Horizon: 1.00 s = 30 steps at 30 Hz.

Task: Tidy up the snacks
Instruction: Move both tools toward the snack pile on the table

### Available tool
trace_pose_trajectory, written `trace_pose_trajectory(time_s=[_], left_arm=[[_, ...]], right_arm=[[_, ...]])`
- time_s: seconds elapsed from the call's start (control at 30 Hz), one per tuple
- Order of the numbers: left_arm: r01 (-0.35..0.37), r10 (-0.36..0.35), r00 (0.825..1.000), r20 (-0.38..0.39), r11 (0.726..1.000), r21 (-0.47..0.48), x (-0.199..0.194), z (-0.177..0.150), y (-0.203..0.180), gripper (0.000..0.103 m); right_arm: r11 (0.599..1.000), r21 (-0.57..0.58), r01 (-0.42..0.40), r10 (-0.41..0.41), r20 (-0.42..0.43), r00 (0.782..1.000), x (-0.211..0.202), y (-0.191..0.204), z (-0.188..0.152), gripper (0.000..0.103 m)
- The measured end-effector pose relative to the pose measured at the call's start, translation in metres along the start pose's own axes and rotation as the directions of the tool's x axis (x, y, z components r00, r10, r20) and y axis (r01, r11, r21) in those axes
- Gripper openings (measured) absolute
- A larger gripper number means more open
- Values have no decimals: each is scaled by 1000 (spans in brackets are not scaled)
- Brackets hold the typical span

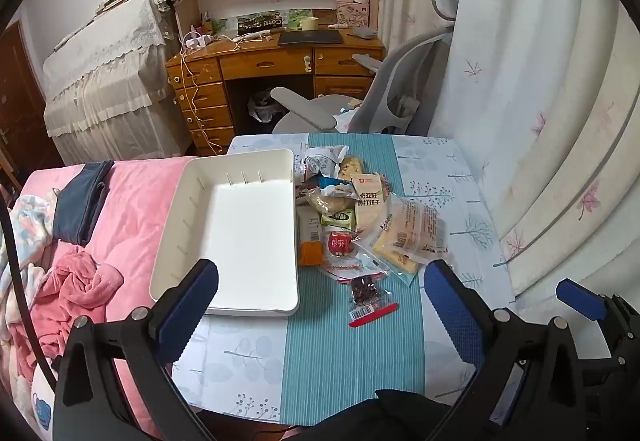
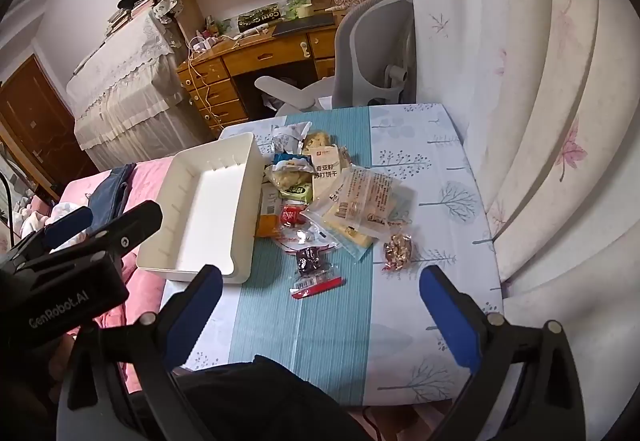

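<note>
Both grippers, left gripper (image 1: 320,305) & right gripper (image 2: 320,305), spread wide w/ nothing held; date packet (image 2: 314,267) lies just ahead, long way sideways, tray (image 2: 244,201) to its left.

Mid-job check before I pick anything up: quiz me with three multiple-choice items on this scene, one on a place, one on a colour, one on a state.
1. Where does the snack pile lie relative to the white rectangular plastic tray?
A. inside it
B. beside it, on the striped teal cloth
C. on the pink bedding

2. What colour are the pads on the left hand-held gripper?
A. blue
B. red
C. yellow

3. What state is the tray in?
A. full
B. upside down
C. empty, upright

Answers: 1 B, the packets sit on the cloth by the tray's wall. 2 A, both pads show blue. 3 C, its bare white floor shows.
</note>
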<state>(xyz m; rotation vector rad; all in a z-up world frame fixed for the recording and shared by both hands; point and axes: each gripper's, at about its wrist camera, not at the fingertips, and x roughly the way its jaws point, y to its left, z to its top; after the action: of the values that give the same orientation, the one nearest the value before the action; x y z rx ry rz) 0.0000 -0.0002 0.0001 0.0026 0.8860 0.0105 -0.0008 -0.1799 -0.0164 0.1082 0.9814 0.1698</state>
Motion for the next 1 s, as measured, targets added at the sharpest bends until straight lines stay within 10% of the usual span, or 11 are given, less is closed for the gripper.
trace_pose_trajectory(time_s=[1.0], left_arm=[[59,-59,998,-18,998,-1,13,3,3,102]], right_arm=[[1000,24,17,-16,-16,1000,6,13,-3,100]])
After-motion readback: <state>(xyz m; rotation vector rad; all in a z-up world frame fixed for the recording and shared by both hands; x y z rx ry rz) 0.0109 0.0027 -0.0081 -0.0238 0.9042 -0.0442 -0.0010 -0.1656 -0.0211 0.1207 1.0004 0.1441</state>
